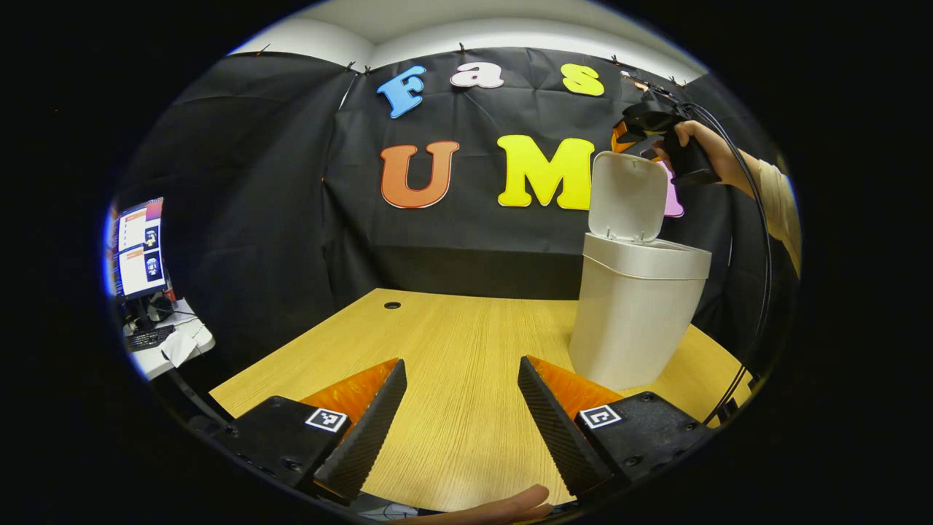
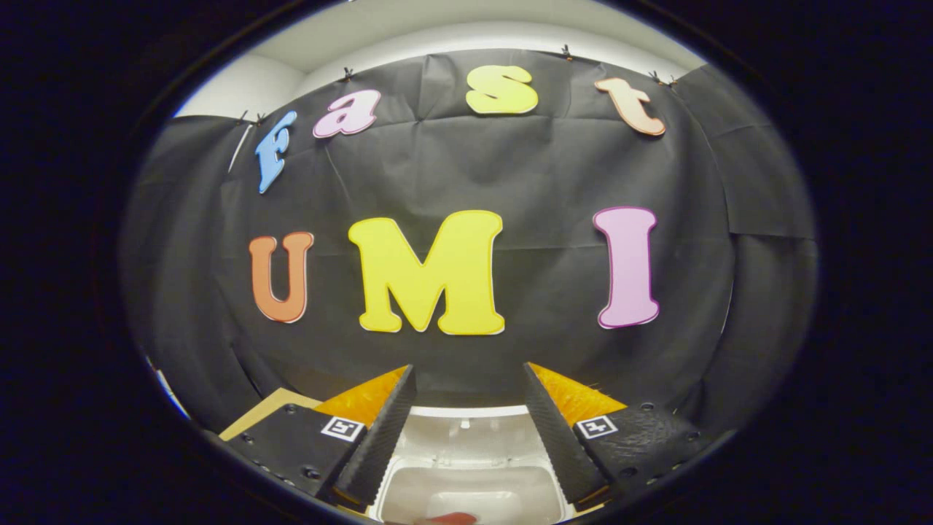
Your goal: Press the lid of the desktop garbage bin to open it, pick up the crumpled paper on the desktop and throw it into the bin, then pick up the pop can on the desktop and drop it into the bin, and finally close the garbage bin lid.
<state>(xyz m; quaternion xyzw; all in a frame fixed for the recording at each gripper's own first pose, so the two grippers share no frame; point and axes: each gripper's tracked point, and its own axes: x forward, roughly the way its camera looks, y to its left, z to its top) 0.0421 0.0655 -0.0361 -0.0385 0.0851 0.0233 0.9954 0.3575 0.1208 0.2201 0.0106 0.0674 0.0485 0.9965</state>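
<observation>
One bin [image 1: 635, 313] stands near the table's [image 1: 452, 350] right edge, its lid [image 1: 628, 197] raised upright. Right gripper [image 2: 462, 430] hovers above the bin's mouth, jaws spread and empty. Left gripper [image 1: 461, 423] hangs over the near edge, jaws spread, empty.

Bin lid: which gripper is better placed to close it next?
Right. The right gripper hangs just above the raised lid of the bin, fingers open. The left gripper sits low over the table.
</observation>
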